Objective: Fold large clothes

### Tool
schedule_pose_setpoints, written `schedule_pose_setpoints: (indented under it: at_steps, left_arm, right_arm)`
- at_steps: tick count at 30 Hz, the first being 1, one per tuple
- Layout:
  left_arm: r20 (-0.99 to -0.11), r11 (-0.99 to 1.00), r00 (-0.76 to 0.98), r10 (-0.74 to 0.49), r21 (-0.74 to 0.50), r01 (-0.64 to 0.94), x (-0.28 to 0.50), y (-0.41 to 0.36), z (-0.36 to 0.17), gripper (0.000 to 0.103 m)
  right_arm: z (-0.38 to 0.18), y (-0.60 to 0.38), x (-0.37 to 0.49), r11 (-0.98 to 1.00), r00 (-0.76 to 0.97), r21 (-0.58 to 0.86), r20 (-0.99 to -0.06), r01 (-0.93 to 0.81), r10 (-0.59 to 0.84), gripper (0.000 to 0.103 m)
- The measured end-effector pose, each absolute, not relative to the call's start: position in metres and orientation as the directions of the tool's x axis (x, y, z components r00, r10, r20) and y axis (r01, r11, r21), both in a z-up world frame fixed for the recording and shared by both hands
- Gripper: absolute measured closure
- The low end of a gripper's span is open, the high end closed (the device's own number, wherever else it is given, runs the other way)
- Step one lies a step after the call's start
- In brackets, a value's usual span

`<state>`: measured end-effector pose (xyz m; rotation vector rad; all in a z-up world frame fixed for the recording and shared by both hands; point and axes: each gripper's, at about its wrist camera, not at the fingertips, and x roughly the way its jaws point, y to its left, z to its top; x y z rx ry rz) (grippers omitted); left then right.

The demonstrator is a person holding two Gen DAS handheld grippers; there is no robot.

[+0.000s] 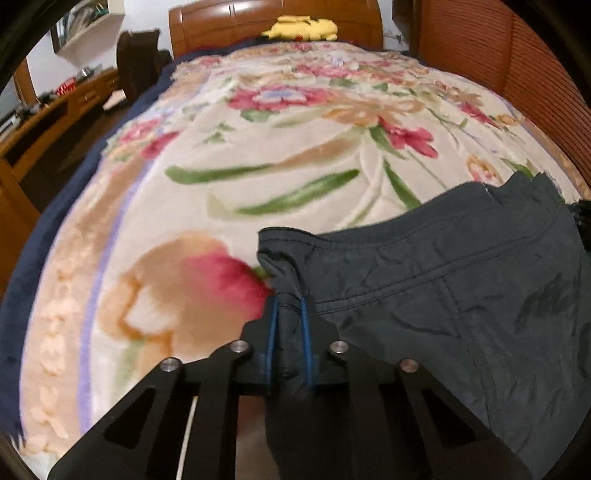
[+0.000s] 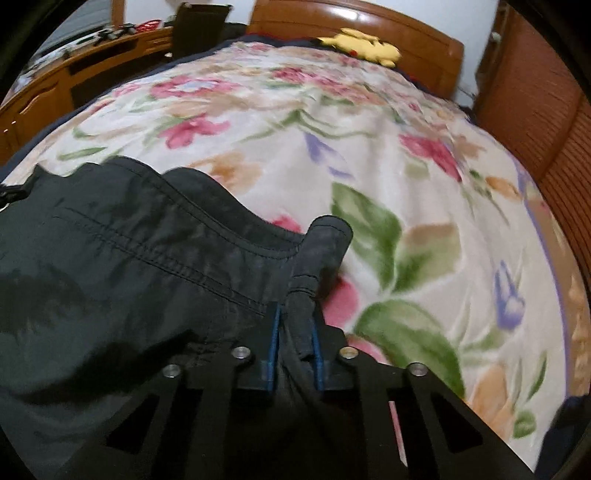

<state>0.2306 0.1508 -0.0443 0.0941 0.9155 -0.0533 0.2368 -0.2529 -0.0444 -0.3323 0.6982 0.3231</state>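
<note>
- A dark grey garment point(image 1: 461, 295) with stitched seams is lying crumpled on the near end of a floral blanket point(image 1: 258, 166).
- Its two near corners are bunching upward, pinched.

Bed covered by floral blanket point(image 1: 295, 155), dark blue sheet point(image 1: 74, 184) at its left edge, wooden headboard point(image 1: 229, 22), yellow plush point(image 1: 303, 27) at head end, wooden desk point(image 1: 48, 110) left, slatted wooden doors point(image 1: 517, 66) right, white walls

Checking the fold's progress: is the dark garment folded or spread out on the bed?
Spread, not yet folded: the dark garment lies in one wrinkled layer on the floral blanket, its edge straight between the two claws.
</note>
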Motion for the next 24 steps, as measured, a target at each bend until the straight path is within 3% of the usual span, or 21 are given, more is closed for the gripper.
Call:
schedule_pose_setpoints:
  at_steps: [5,7,12,15,17,18,19,20,21,23,24]
  left_arm:
    - [-0.724,0.997,0.690,0.024,0.066,0.034,0.223,0.162,-0.027,0.094]
    - [-0.698,0.998,0.715,0.037,0.067,0.013,0.223,0.159,-0.019,0.094]
    - [-0.681,0.996,0.730,0.055,0.085,0.005,0.225,0.150,-0.009,0.094]
    - [-0.668,0.999,0.744,0.035,0.052,0.000,0.216,0.153,0.003,0.089]
    - [-0.645,0.998,0.763,0.040,0.069,0.006,0.204,0.150,0.014,0.088]
    - [-0.637,0.997,0.770,0.040,0.075,0.010,0.199,0.149,0.018,0.083]
    - [-0.624,0.997,0.781,0.029,0.072,0.021,0.192,0.147,0.024,0.078]
    - [-0.615,0.998,0.788,0.014,0.061,0.031,0.186,0.146,0.028,0.066]
    - [-0.605,0.998,0.796,-0.004,0.045,0.039,0.178,0.145,0.033,0.059]
    - [-0.589,0.999,0.807,-0.033,0.013,0.051,0.162,0.142,0.045,0.055]
    - [-0.588,0.998,0.808,-0.042,0.007,0.057,0.158,0.140,0.047,0.046]
  right_arm:
    - [-0.009,-0.281,0.227,0.948,0.817,-0.118,-0.545,-0.296,0.188,0.092]
    - [-0.002,-0.284,0.228,0.965,0.829,-0.088,-0.535,-0.245,0.162,0.092]
    - [-0.012,-0.255,0.226,0.953,0.817,-0.184,-0.569,-0.241,0.097,0.091]
    - [-0.010,-0.260,0.222,0.960,0.805,-0.139,-0.581,-0.243,0.120,0.086]
    - [-0.003,-0.266,0.218,0.959,0.802,-0.120,-0.580,-0.255,0.141,0.074]
    - [0.002,-0.268,0.213,0.959,0.806,-0.123,-0.574,-0.256,0.142,0.068]
    - [0.007,-0.272,0.210,0.958,0.810,-0.124,-0.568,-0.259,0.146,0.053]
    - [0.010,-0.275,0.203,0.956,0.815,-0.126,-0.559,-0.264,0.151,0.044]
    - [0.014,-0.277,0.193,0.955,0.818,-0.129,-0.554,-0.266,0.154,0.042]
    - [0.017,-0.278,0.174,0.952,0.823,-0.140,-0.546,-0.271,0.154,0.040]
    - [0.018,-0.277,0.164,0.949,0.824,-0.142,-0.543,-0.281,0.163,0.040]
